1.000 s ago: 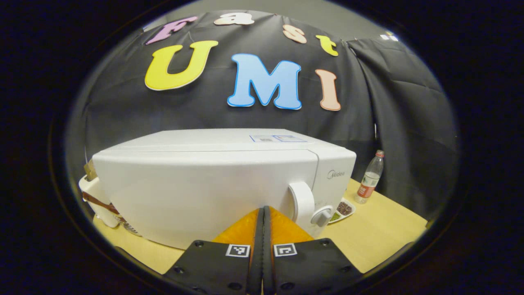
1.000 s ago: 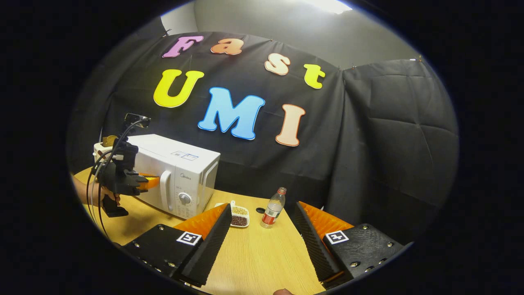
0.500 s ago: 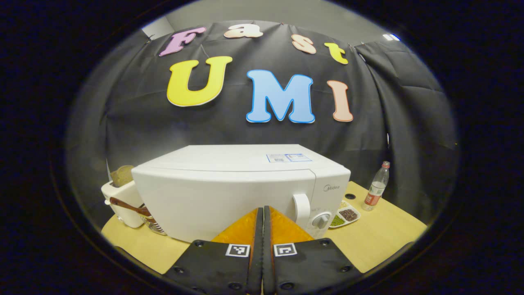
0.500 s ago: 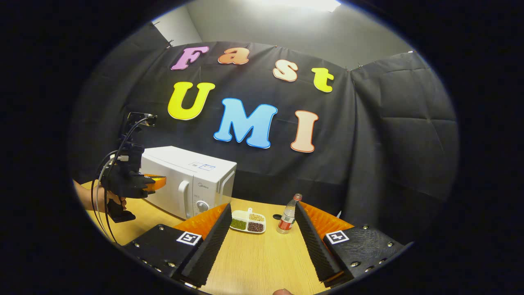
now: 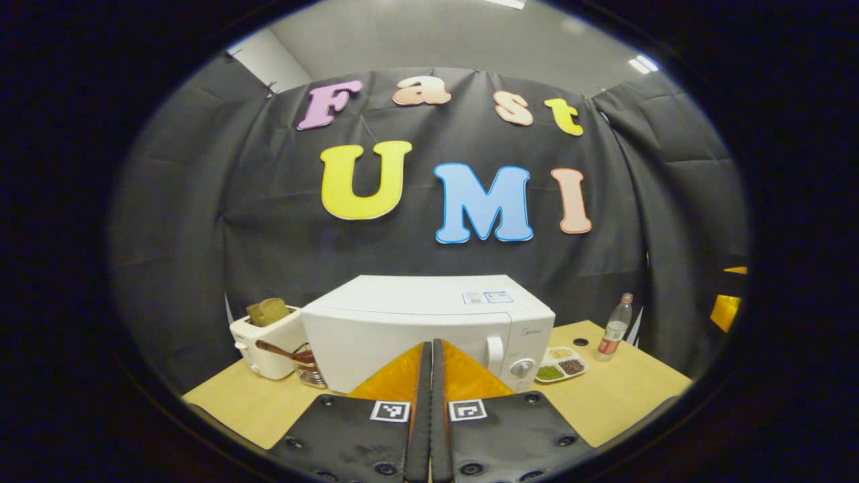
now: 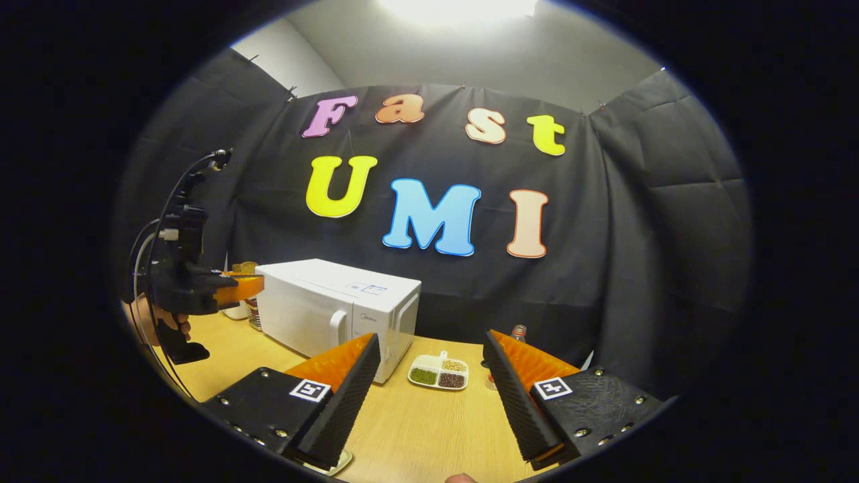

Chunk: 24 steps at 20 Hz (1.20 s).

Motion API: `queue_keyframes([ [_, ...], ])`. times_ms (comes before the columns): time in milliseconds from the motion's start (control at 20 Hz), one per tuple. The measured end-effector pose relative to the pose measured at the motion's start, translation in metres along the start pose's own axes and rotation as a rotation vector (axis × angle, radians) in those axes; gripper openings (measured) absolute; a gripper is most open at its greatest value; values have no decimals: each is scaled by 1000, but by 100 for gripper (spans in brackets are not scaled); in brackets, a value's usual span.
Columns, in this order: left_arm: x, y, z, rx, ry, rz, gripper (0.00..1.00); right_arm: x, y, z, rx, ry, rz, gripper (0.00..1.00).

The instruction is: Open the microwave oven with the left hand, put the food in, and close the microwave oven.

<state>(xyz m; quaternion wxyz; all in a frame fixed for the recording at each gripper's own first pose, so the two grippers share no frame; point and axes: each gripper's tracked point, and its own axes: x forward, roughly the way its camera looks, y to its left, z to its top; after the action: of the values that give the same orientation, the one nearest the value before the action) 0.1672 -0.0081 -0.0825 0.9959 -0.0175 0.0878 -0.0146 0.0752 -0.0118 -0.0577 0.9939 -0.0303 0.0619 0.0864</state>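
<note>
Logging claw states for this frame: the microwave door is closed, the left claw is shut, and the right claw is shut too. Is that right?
Not quite. The right claw is open: the right gripper view shows its two fingers spread wide with the table between them. The rest holds: the microwave door is closed and the left claw is shut, fingers together in the left gripper view.

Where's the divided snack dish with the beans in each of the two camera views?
Left gripper view: the divided dish sits right of centre, on the table just right of the microwave.
Right gripper view: the dish lies near centre, between the right gripper's open fingers.
Shared landmark: the white microwave, immediately left of the dish.
</note>
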Motion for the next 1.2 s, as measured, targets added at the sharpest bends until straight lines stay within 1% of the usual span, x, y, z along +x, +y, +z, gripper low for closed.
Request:
queue_keyframes([
  [200,-35,9,24,23,-42,14,7,-10,8,7,21,-23,13,94],
  [400,-65,22,35,13,-58,20,7,-20,14,13,35,-37,1,94],
  [850,-141,58,42,23,-78,0,7,-64,43,32,44,-62,-56,94],
  [1000,-164,74,45,38,-91,9,7,-79,55,39,45,-72,-69,94],
  [1200,-192,92,45,15,-104,24,7,-97,69,45,35,-85,-78,94],
])
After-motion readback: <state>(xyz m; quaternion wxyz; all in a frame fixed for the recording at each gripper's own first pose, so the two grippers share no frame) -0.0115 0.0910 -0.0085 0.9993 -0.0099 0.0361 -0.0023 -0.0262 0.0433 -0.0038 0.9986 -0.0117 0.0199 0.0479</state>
